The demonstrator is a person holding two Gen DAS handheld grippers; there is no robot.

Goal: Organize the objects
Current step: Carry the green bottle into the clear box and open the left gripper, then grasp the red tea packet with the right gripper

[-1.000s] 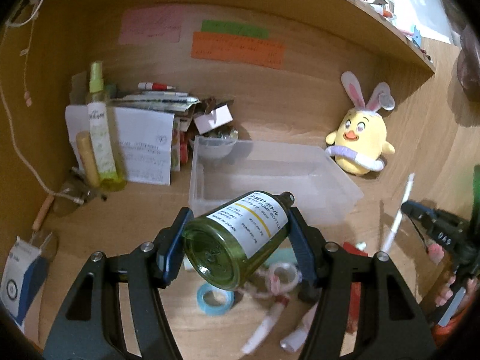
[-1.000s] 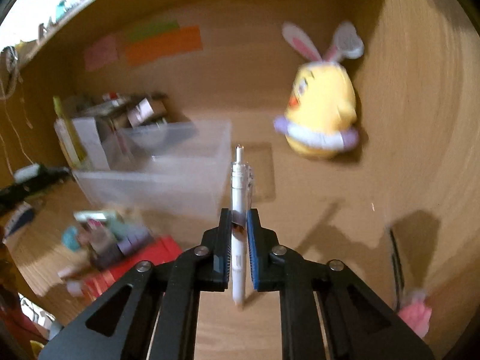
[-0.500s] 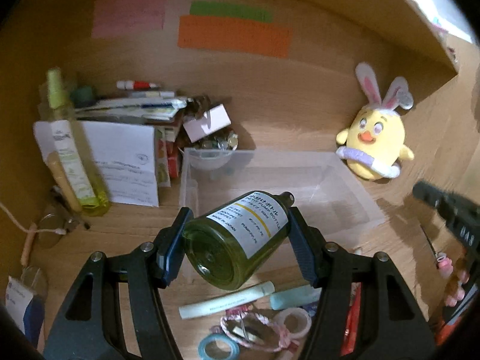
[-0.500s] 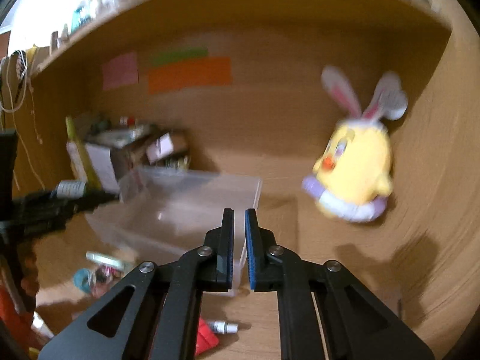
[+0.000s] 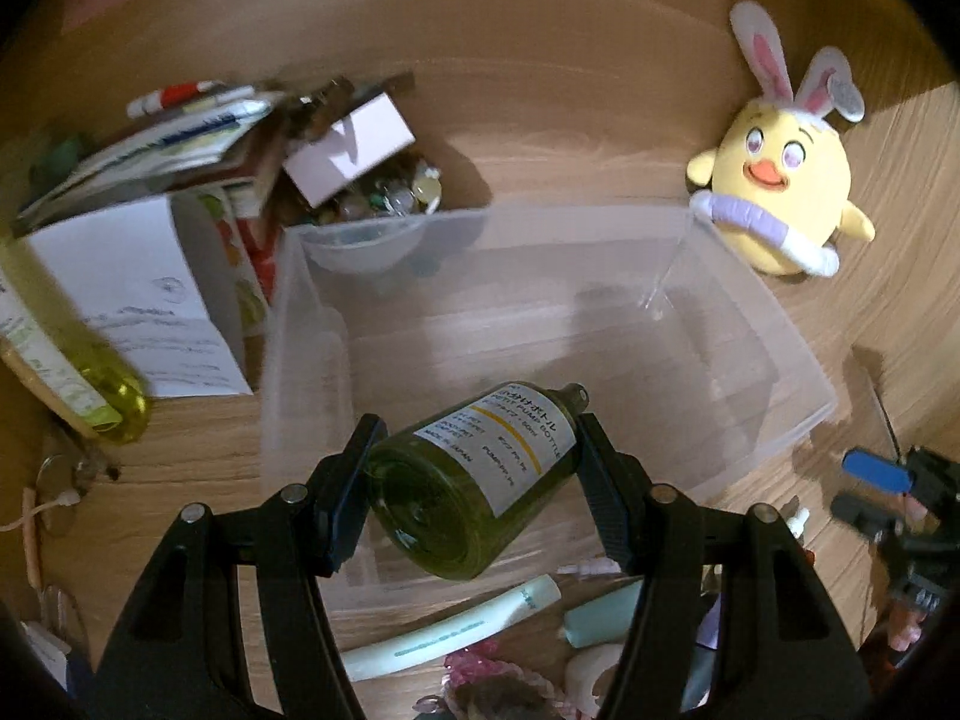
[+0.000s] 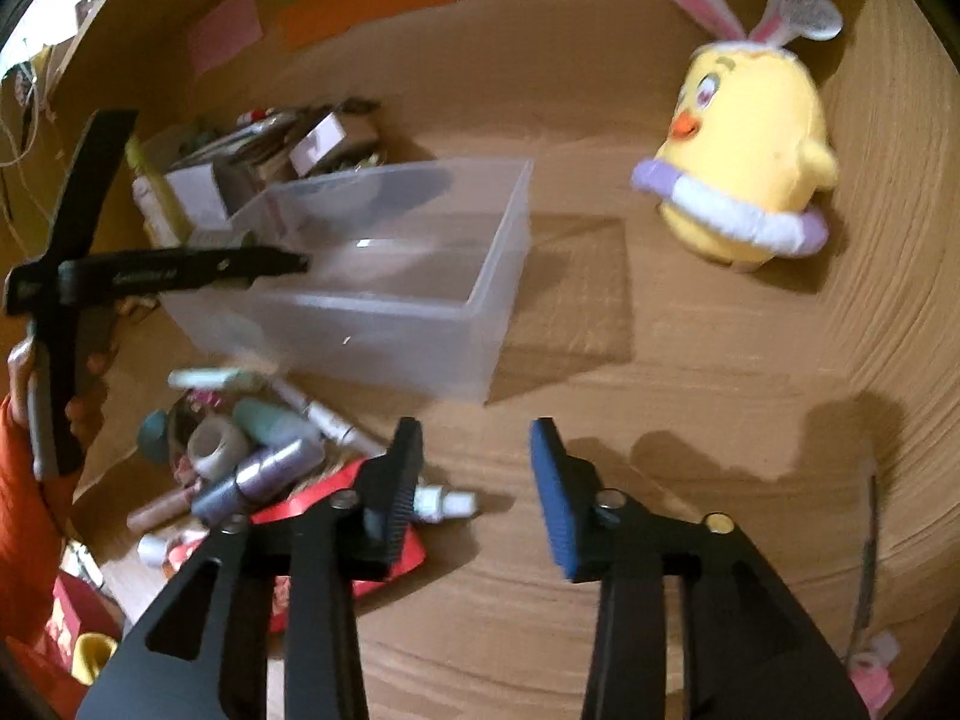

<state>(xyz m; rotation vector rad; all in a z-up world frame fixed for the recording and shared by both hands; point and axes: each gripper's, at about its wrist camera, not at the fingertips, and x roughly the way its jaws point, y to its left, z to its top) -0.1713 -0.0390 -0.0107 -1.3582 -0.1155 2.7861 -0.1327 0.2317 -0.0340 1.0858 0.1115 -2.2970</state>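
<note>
My left gripper [image 5: 480, 480] is shut on a green pump bottle [image 5: 474, 480] with a white label, held tilted over the near part of the clear plastic bin [image 5: 780, 354]. In the right wrist view the left gripper [image 6: 282, 264] reaches over the bin [image 6: 480, 324] from the left. My right gripper [image 6: 477, 480] is open and empty above the wooden desk, in front of the bin's right end. A pile of small items [image 6: 252, 468] lies left of it: tubes, tape rolls and a red packet [image 6: 336, 516]. A white pen [image 6: 444, 503] lies just behind its left finger.
A yellow chick plush with bunny ears [image 5: 786, 192] sits right of the bin; it also shows in the right wrist view [image 6: 744, 156]. Papers, boxes and a bowl of trinkets [image 5: 372, 204] crowd the back left. A yellow-green spray bottle [image 5: 84, 384] stands at the left. Coloured sticky notes [image 6: 360, 0] hang on the back wall.
My left gripper has carried the bottle forward over the bin. My right gripper let go of the white pen, drew back and opened.
</note>
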